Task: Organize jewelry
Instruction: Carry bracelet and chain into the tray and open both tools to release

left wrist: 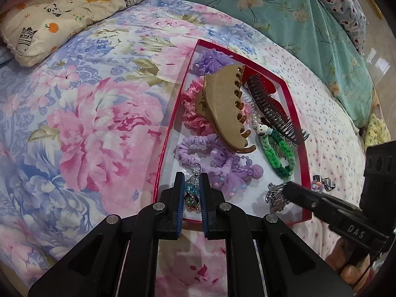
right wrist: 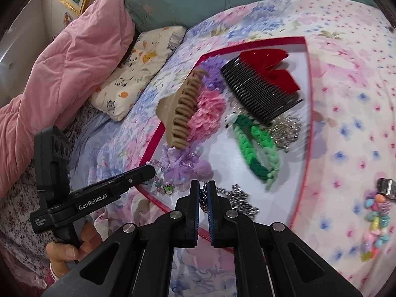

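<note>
A red-rimmed white tray (left wrist: pixel 300 148) (right wrist: pixel 308 79) lies on the bed, holding a tan claw clip (left wrist: pixel 222 106) (right wrist: pixel 180 113), a black comb (left wrist: pixel 274 109) (right wrist: pixel 257 94), a green braided band (left wrist: pixel 279 153) (right wrist: pixel 257 148), and pink and purple scrunchies (left wrist: pixel 198 146). My left gripper (left wrist: pixel 192 180) is shut on a beaded bracelet (left wrist: pixel 193 188) with clear and blue beads, over the tray's near edge. My right gripper (right wrist: pixel 203 185) is shut on a silver chain (right wrist: pixel 237 198) over the tray's near corner. The right gripper (left wrist: pixel 287 188) also shows in the left wrist view.
A colourful bead bracelet (right wrist: pixel 376 220) (left wrist: pixel 318 185) and a small metal clip (right wrist: pixel 386 185) lie on the bedspread to the right of the tray. A cartoon-print pillow (left wrist: pixel 66 10), a pink quilt (right wrist: pixel 64 69) and a teal pillow (left wrist: pixel 284 5) lie behind.
</note>
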Motion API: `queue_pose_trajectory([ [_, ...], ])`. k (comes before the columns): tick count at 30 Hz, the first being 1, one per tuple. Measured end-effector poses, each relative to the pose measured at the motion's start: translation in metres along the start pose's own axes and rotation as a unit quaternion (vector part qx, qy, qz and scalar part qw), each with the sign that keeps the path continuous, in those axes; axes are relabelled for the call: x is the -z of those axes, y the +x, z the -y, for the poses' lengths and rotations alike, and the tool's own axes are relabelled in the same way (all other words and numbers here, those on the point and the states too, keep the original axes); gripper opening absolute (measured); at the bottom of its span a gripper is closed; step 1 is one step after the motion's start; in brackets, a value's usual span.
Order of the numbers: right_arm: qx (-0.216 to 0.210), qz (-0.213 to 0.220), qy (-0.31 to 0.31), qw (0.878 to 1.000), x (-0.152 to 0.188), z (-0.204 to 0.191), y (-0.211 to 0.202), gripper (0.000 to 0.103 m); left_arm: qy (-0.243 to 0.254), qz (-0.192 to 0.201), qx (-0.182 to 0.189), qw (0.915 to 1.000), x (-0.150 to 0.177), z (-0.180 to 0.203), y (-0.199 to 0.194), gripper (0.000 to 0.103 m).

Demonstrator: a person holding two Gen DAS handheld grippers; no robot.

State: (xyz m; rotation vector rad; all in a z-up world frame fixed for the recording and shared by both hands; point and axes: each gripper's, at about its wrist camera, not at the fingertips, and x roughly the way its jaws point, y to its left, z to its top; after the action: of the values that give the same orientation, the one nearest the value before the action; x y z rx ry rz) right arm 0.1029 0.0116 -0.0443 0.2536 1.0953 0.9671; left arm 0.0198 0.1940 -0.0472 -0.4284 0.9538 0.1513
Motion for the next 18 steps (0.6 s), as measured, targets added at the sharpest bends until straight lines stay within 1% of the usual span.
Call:
queue_pose_trajectory([
  [6,-0.007,-0.014,-0.001,1.000,0.002,0.000,0.011,0.006,0.000,-0.015,-0.004,0.9999,0.000,-0.001,0.006,0.010],
  [8,-0.008,-0.017,0.002,1.000,0.002,0.002,0.013,0.007,0.001,-0.018,-0.006,0.9998,0.000,0.000,0.007,0.010],
  [9,-0.008,-0.017,0.003,1.000,0.002,0.002,0.014,0.010,0.001,-0.018,-0.008,0.9998,0.000,0.000,0.008,0.011],
  [11,-0.006,-0.017,0.004,1.000,0.001,0.004,0.014,0.010,-0.001,-0.019,-0.008,0.9998,0.000,0.000,0.008,0.014],
  [14,-0.009,-0.015,0.009,1.000,0.000,0.006,0.012,0.010,-0.002,-0.020,-0.007,0.9998,0.000,0.000,0.007,0.015],
  [18,-0.012,-0.007,0.009,1.000,-0.001,0.007,0.005,0.011,0.000,-0.019,-0.005,0.9998,0.000,0.002,0.005,0.022],
])
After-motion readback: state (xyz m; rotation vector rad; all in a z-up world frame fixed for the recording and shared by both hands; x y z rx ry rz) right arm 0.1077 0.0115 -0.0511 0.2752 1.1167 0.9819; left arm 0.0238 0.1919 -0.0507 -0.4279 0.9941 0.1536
